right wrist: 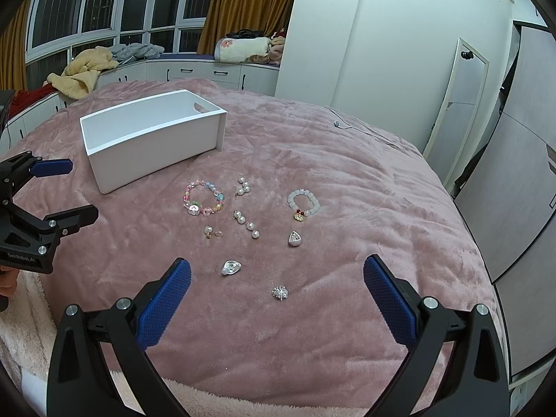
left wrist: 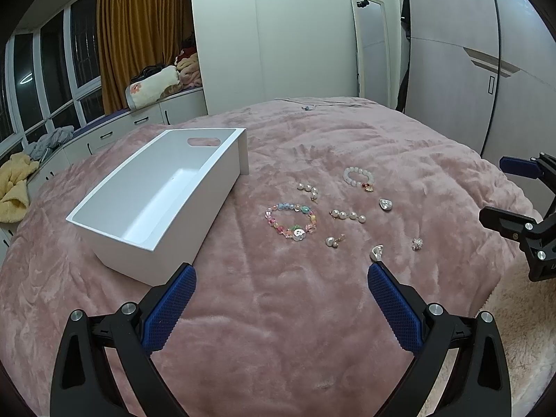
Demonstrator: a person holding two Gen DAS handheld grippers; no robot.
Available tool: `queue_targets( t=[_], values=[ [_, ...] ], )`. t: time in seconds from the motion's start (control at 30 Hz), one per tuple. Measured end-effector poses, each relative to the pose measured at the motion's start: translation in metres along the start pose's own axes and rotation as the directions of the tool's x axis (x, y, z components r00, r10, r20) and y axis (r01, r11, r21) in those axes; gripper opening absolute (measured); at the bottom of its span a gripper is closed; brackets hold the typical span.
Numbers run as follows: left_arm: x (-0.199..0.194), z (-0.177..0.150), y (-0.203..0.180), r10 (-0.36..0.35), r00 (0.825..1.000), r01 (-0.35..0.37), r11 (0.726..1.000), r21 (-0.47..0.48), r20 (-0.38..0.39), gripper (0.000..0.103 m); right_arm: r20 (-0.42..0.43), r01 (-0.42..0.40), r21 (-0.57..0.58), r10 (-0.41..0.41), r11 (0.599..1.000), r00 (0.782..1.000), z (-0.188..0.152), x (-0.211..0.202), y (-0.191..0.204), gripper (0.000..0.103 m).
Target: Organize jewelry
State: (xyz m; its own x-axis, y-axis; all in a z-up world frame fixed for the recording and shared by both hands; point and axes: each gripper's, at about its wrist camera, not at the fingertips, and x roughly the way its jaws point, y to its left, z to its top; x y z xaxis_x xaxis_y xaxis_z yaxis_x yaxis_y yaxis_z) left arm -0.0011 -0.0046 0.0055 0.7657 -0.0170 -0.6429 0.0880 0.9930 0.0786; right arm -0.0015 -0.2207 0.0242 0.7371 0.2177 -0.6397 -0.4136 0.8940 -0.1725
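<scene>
Left tongs (left wrist: 281, 278): released, jaws spread wide, carrying nothing; they hover over the near part of the bed between the box and the jewelry, probably so either is within reach
Right tongs (right wrist: 278, 271): also released and empty, held low over the near pieces, with the spiky silver brooch (right wrist: 280, 293) almost between the fingers, so likely the first pick
White box (left wrist: 163, 194): open-topped, empty, on the pink blanket (left wrist: 278, 330) to the left of the jewelry; close enough to serve as the drop-off
Jewelry: all lying on the blanket beside the box, none inside it: colourful bead bracelet (left wrist: 291, 221), white bead bracelet (left wrist: 359, 178), two pearl strands (left wrist: 347, 215), small pearl earring (left wrist: 333, 240), two silver lumps (right wrist: 231, 267)
Spacing: pieces lie apart, not touching, which should let each be pinched singly
Progress: judged not yet begun
</scene>
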Motion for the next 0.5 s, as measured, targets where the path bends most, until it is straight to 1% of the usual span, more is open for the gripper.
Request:
queue_targets(
  t=[0.5],
  values=[
    [0.0013,-0.0029,-0.0003,-0.011,1.000,0.011,1.000,0.002,-0.001,0.100,-0.001,0.001,0.000,-0.001,1.000,1.000,0.0002,0.0001,0.0002,0.098]
  ],
)
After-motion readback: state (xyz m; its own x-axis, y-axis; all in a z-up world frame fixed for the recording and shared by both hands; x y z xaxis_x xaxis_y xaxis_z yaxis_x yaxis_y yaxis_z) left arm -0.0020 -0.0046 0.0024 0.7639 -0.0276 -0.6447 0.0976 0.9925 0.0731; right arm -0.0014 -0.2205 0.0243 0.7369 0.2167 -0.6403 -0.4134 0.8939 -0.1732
